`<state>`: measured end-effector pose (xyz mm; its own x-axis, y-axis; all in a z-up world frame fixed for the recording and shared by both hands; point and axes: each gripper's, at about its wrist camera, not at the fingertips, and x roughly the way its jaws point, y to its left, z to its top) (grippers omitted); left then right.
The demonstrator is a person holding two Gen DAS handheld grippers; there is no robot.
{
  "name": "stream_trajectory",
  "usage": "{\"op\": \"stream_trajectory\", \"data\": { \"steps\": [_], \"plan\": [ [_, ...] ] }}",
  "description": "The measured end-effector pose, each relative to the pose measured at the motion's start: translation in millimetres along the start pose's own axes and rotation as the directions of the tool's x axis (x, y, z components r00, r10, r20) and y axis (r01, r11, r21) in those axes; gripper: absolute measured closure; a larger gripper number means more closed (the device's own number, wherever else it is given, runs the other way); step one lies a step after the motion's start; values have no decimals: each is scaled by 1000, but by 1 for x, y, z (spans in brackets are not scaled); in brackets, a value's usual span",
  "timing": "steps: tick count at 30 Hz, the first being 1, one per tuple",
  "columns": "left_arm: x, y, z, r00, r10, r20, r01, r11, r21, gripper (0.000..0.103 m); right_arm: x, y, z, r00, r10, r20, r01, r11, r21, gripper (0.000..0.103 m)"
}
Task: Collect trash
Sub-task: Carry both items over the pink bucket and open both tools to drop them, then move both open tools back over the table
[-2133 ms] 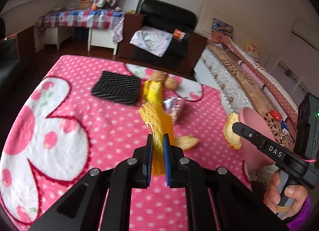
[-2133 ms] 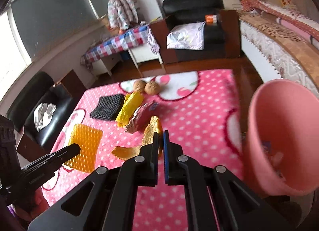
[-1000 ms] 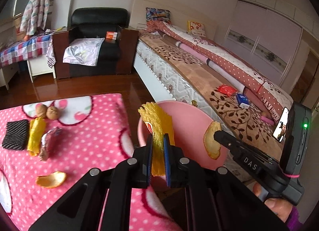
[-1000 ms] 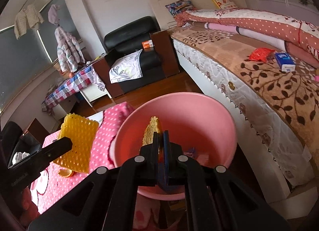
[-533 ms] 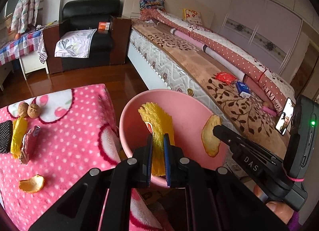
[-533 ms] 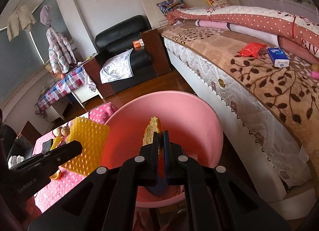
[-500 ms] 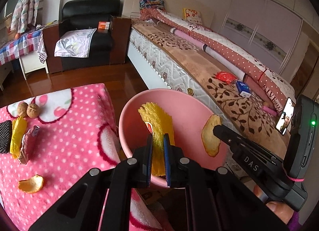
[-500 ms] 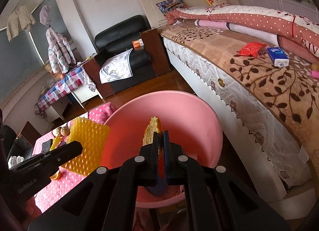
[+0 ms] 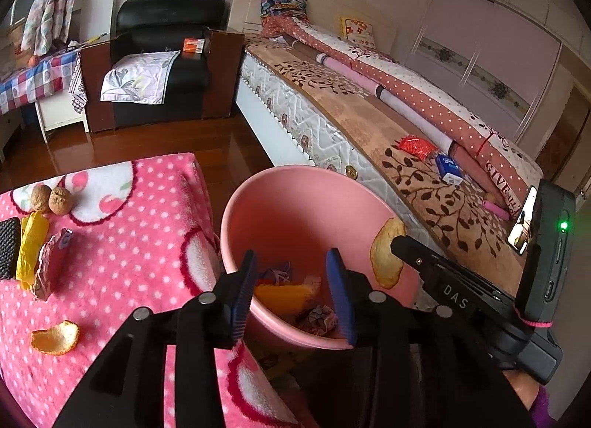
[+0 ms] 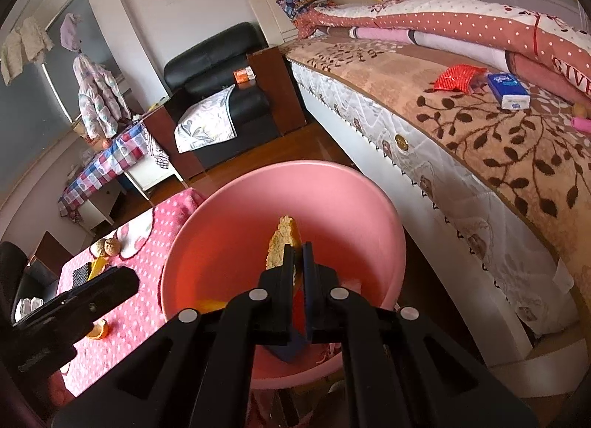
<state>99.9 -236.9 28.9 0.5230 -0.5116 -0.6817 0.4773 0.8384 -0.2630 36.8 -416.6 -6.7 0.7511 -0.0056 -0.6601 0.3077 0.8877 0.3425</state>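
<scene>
Blocking bin floor: right hand-held gripper clamping peel.

Both cameras up close over the pink bin, looking down its mouth!

Left view peers past its own fingers, table to the left, bed beyond. Right view faces the same bin (tighter still), sharing bed, table and armchair.
</scene>
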Motion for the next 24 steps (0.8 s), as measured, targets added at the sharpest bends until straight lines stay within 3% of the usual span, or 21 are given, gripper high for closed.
{"op": "stream_trajectory", "data": {
  "steps": [1,6,17,24],
  "plan": [
    [-2,1,0,1000,-1,3,1,1000,-3,63,1,0,0,1000,-2,-3,2,1000,0,97],
    [-11,6,-2,1000,2,16,-2,1000,-13,61,-2,3,-1,1000,11,7,-11,1000,3,72],
    [-41,28,-9,998,23,54,-21,999,-47,58,-13,26,-6,999,39,25,-37,998,-44,72],
    [-69,55,-22,994,74,75,-69,995,-70,57,-23,52,-13,995,96,36,-91,990,-103,72]
  ]
}}
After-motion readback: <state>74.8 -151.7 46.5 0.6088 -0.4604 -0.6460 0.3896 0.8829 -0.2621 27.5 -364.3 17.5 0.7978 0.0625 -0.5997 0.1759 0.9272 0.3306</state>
